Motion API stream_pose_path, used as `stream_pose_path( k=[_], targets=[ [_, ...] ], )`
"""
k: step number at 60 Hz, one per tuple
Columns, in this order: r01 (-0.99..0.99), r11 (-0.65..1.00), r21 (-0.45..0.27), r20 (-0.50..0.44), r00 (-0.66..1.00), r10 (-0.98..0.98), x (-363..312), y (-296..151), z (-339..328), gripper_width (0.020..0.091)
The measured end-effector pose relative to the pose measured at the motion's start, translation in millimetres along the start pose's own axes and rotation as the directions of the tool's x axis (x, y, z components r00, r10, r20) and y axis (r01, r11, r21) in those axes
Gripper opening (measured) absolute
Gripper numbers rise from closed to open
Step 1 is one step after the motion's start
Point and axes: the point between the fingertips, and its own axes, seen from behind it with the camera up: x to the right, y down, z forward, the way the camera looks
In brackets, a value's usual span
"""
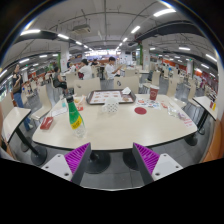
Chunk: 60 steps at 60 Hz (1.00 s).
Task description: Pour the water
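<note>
Gripper view: my hand-held gripper [110,160] hangs back from the surface [120,128], fingers spread wide, nothing between the pads [76,155]. It touches no object.

On the surface, left and beyond the fingers, a bottle [74,113] stands upright, multicoloured, yellow-green low down; I take it as the water source, though it's too small to see a cap or fill level. Further left lies a red thing [46,123], flat. Past the middle sits a tray [104,98] with white items I can't make out. Right of the tray stands a red cup [153,94], probably the receiver, with a red disc [140,110] just before it. Bottle and cup are well apart.

Progress: as I judge it, nothing done yet. Bottle ungrasped, cup untouched. Left to do: approach the bottle, close on it, carry it to the cup, tilt, pour, set back. Background is a large hall with rows of tables.
</note>
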Motion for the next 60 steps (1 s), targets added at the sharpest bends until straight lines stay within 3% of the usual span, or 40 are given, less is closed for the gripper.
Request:
stream_pose_path(
  k=[7,16,26,31,49,52,55,60],
  targets=[
    [0.02,1.0,-0.018,0.006,1.0,-0.02,-3,5,6,0.0855],
    [0.043,0.999,0.009,0.052,0.998,-0.044,-18,4,42,0.0854],
    [0.071,0.995,0.077,0.126,0.989,-0.08,-71,-2,93,0.0855],
    [0.081,0.985,0.149,0.165,0.981,-0.106,-108,-13,120,0.0854],
    [0.022,0.971,0.239,0.106,0.993,-0.049,-174,-55,219,0.0856],
    [0.022,0.967,0.253,0.062,0.997,-0.039,-172,-59,235,0.0779],
    [0.026,0.968,0.248,0.004,1.0,-0.028,-166,-59,248,0.0522],
    [0.049,0.967,0.251,-0.02,0.999,-0.045,-170,-65,256,0.0498]
  ],
)
